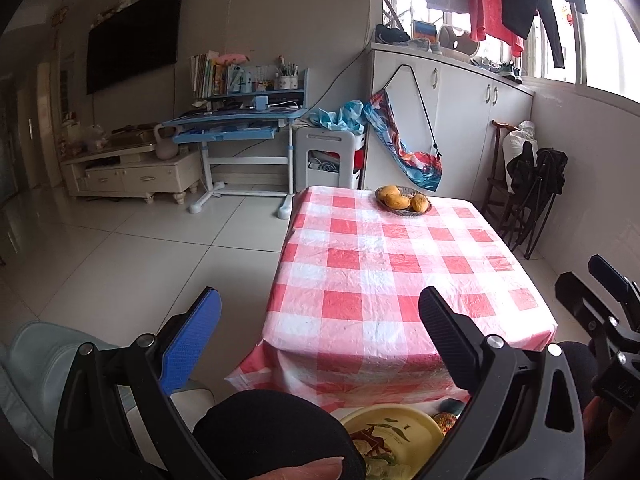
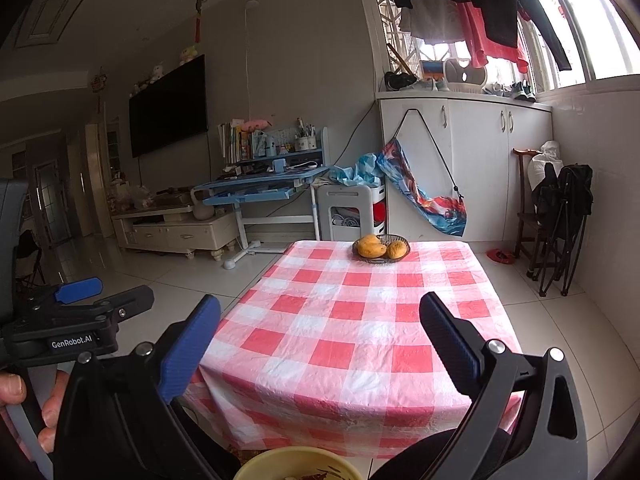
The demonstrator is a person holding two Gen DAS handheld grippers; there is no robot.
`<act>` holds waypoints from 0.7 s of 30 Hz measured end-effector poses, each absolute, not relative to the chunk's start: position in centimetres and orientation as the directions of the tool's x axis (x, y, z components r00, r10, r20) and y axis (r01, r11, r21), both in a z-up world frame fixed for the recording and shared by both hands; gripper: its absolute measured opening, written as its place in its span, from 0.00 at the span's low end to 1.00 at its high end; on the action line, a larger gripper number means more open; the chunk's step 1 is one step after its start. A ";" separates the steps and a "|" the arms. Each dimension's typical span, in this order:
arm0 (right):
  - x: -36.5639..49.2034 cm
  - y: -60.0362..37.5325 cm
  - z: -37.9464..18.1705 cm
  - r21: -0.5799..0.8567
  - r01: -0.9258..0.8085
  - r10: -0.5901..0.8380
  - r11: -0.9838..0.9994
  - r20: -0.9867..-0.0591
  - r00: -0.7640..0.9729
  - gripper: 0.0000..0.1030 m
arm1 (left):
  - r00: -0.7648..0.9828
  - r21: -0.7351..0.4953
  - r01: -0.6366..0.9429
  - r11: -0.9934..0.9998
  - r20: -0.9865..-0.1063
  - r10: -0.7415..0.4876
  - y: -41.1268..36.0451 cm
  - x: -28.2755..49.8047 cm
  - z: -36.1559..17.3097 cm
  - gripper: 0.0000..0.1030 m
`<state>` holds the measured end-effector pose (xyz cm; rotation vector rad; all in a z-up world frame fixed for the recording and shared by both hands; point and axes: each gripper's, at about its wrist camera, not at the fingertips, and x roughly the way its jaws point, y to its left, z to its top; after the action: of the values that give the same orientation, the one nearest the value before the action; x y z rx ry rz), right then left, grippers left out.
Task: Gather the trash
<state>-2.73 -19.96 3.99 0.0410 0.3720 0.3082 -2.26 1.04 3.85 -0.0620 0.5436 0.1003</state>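
Observation:
A table with a red-and-white checked cloth point(image 1: 400, 280) stands ahead; it also shows in the right wrist view point(image 2: 360, 340). A yellow basin point(image 1: 394, 432) with scraps in it sits low in front of the table's near edge; its rim shows in the right wrist view point(image 2: 296, 464). My left gripper point(image 1: 320, 320) is open and empty, held before the near edge. My right gripper point(image 2: 320, 324) is open and empty beside it. The right gripper shows at the right of the left wrist view point(image 1: 608, 300); the left one at the left of the right wrist view point(image 2: 80, 312).
A dark basket of mangoes point(image 1: 404, 200) sits at the table's far end, also in the right wrist view point(image 2: 380, 248). A green chair point(image 1: 48, 360) is at the left. Folded black chairs point(image 2: 560, 216) lean by the right wall. A blue desk point(image 1: 236, 128) stands behind.

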 end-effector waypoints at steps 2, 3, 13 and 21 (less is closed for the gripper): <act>-2.7 -20.3 3.9 0.104 -0.279 0.298 0.955 -0.348 0.889 0.93 | 0.844 -0.036 -0.117 0.992 -0.531 0.080 1.3 -2.1 3.5 0.93; -2.7 -20.3 3.8 0.104 -0.273 0.293 0.956 -0.346 0.892 0.93 | 0.843 -0.036 -0.120 0.992 -0.531 0.083 1.4 -2.0 3.4 0.93; -1.9 -19.7 2.9 0.056 -0.254 0.257 0.966 -0.362 0.896 0.93 | 0.847 -0.025 -0.126 0.992 -0.524 0.095 1.9 -1.5 2.7 0.93; -1.6 -19.9 2.6 0.051 -0.234 0.236 0.971 -0.381 0.894 0.93 | 0.852 -0.007 -0.129 0.992 -0.513 0.107 1.7 -1.4 2.6 0.93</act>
<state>-1.62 -19.92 2.64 0.0038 0.3954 0.2439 -1.45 1.70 2.56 -0.0420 0.5376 0.1239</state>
